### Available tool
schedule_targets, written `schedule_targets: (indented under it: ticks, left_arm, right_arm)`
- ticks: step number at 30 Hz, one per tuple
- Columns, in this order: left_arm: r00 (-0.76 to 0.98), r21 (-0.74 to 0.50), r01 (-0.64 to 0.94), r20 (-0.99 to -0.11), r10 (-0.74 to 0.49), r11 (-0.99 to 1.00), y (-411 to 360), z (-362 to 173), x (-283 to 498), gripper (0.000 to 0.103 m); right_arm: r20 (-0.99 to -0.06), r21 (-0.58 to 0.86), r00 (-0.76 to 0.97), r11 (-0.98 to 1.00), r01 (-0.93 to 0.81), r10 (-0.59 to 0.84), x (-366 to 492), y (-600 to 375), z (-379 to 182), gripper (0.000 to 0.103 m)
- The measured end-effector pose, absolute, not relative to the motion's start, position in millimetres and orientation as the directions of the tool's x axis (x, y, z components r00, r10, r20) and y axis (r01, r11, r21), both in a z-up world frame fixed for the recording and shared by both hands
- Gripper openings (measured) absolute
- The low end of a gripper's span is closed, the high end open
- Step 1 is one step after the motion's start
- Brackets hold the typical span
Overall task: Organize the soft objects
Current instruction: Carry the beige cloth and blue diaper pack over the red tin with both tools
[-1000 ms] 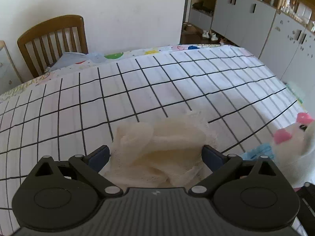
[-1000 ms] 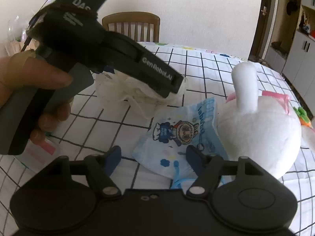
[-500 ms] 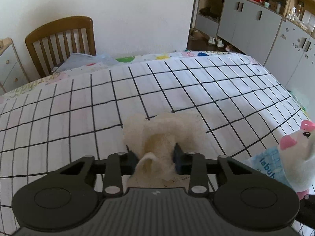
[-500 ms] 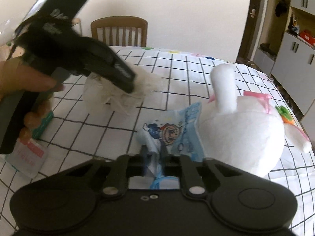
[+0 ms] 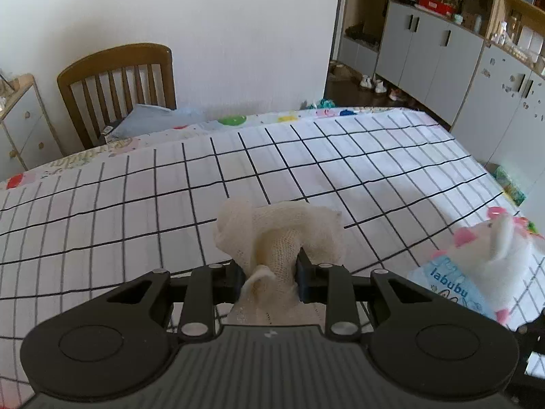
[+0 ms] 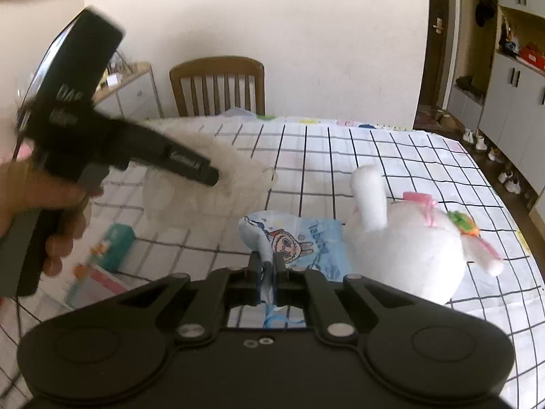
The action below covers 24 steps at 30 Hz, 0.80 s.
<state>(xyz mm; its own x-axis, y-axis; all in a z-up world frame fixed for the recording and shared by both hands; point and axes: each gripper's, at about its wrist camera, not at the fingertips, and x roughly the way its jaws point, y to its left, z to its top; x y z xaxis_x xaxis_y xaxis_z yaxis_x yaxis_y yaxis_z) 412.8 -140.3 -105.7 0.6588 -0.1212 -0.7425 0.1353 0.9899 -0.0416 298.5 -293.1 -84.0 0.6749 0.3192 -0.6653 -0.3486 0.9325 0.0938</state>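
Left tool [image 5: 269, 272]: matt black plastic, ribbed housing, small metal pins. Gauze cloth [image 5: 279, 238]: cream, loose open weave, rough. Pouch [image 6: 299, 245]: glossy printed plastic film. Plush rabbit [image 6: 408, 245]: white fuzzy pile. Worktop [image 5: 136, 204]: smooth checked cloth cover. Chair [image 5: 119, 85]: varnished wood.

Wooden chair [image 5: 119, 85] against white wall [image 5: 204, 17]; grey cabinets [image 5: 442, 54].

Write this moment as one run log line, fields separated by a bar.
left gripper: shut on cream gauze cloth | right gripper: shut on blue labubu packet | white plush bunny: beside packet, on checked tablecloth
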Motion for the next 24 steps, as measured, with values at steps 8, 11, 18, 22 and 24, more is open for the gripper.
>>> schedule_targets:
  ticks: [8,11,18,22,24]
  left_arm:
    - [0.681,-0.077,0.127,-0.718,-0.143,0.989,-120,-72,372,0.028]
    - [0.685,-0.087,0.123,-0.713,-0.148,0.989,-112,-58,352,0.028]
    - [0.703,-0.088,0.082,-0.701,-0.120,0.993,-81,-28,304,0.028]
    - [0.711,-0.087,0.055,-0.697,-0.100,0.995,-60,-14,276,0.028]
    - [0.714,-0.089,0.038,-0.694,-0.089,0.995,-48,-8,261,0.028]
  right_arm:
    - [-0.625,0.162,0.682,0.918,-0.362,0.379,273,-297,-42,0.004]
    - [-0.612,0.188,0.676,0.905,-0.381,0.411,262,-296,-26,0.004]
    - [-0.583,0.211,0.659,0.872,-0.442,0.475,235,-277,6,0.004]
    - [-0.570,0.217,0.645,0.851,-0.479,0.509,221,-255,18,0.004]
    - [-0.566,0.217,0.637,0.840,-0.497,0.523,215,-243,23,0.004]
